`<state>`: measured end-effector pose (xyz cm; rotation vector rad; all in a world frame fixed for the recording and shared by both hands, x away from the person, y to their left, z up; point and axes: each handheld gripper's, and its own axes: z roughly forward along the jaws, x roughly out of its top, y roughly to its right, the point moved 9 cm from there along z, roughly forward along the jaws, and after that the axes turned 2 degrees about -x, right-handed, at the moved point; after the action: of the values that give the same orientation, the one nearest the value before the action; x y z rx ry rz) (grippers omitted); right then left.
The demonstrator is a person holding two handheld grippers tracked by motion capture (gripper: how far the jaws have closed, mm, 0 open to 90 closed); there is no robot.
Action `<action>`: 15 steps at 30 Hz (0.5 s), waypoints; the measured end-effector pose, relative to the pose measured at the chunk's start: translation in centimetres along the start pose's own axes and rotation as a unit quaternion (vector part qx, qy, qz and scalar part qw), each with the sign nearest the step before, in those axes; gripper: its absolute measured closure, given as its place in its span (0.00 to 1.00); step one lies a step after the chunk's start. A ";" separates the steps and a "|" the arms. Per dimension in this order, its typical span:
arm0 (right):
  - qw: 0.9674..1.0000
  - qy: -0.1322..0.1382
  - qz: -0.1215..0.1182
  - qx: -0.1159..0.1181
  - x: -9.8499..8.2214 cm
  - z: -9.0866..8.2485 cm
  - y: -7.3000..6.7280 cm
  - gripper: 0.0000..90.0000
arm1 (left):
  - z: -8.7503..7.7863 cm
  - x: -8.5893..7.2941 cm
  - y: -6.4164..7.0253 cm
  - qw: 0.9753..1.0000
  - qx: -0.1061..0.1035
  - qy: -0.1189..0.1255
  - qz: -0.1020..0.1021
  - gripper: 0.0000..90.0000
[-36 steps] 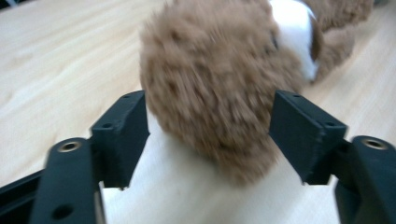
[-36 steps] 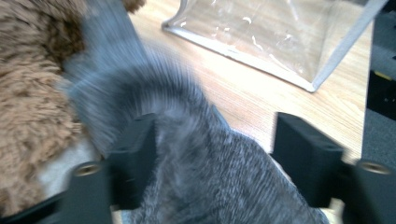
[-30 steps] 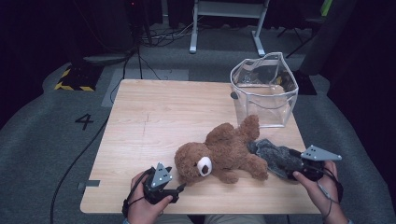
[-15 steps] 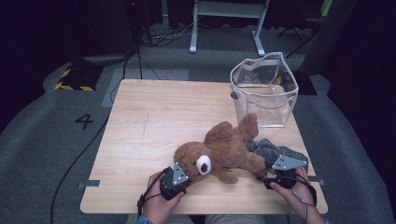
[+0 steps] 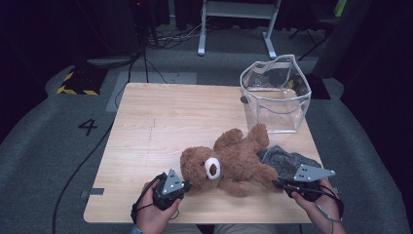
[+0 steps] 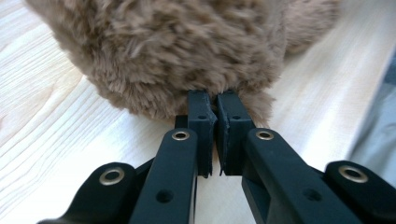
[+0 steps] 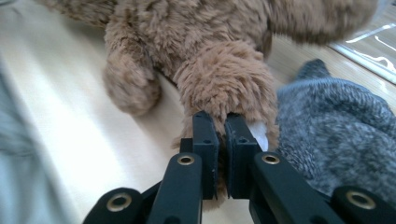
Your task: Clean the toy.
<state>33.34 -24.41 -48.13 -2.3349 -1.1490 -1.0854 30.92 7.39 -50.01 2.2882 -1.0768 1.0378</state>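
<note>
Both grippers are clamping the teddy bear [image 5: 229, 163] near the table's [image 5: 160, 122] front edge: left gripper [image 5: 184, 185] pinching its head, right gripper [image 5: 278, 184] its leg. Next I'm judging an even lift.

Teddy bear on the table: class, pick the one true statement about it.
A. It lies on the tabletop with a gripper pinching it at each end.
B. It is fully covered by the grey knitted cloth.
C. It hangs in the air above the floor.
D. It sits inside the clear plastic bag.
A: the teddy bear lies on the wooden table, the left gripper pinching its fur and the right gripper pinching a leg.
</note>
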 end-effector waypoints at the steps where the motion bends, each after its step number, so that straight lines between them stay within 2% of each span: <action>1: 1.000 0.001 0.004 0.006 0.1 -0.5 -0.5 0.95 | -0.7 0.0 -0.1 1.000 -0.003 0.010 -0.012 0.94; 3: 0.999 0.004 0.019 0.026 0.3 -1.8 -1.7 0.95 | -1.2 0.0 -0.3 1.000 -0.006 0.016 -0.022 0.94; 6: 0.998 0.017 0.048 0.048 0.4 -2.7 -2.4 0.92 | -1.1 -0.2 -1.3 0.999 -0.003 0.027 -0.046 0.93; 7: 0.997 0.013 0.056 0.054 0.3 -2.6 -2.3 0.87 | -0.8 -0.4 -1.7 0.999 0.001 0.022 -0.045 0.92; 9: 0.997 0.026 0.059 0.046 0.4 -1.9 -1.5 0.68 | 0.0 -0.5 -2.2 0.999 0.008 0.019 -0.043 0.86; 10: 0.997 0.034 0.060 0.040 0.5 -1.7 -1.0 0.63 | 0.4 -0.5 -2.1 0.999 -0.002 0.020 -0.043 0.86; 11: 0.996 0.044 0.062 0.043 0.7 -1.7 -0.6 0.60 | 0.5 -0.5 -2.2 0.999 -0.001 0.020 -0.038 0.85; 12: 0.994 0.063 0.071 0.048 1.2 -2.0 -0.2 0.56 | 0.6 -0.4 -2.1 0.999 -0.006 0.020 -0.044 0.84; 13: 0.992 0.086 0.080 0.049 1.8 -2.4 0.4 0.54 | 0.5 -0.4 -2.2 0.999 -0.005 0.019 -0.041 0.83; 14: 0.990 0.098 0.088 0.044 2.1 -2.7 1.0 0.53 | 0.5 -0.4 -2.2 0.999 -0.007 0.017 -0.042 0.82; 15: 0.989 0.110 0.095 0.026 2.5 -3.0 2.1 0.50 | 0.6 -0.4 -2.2 0.999 -0.006 0.019 -0.043 0.81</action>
<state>34.47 -26.11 -44.17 -2.1686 -0.8467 -1.1932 32.73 8.62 -50.82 2.2749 -0.9593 1.0331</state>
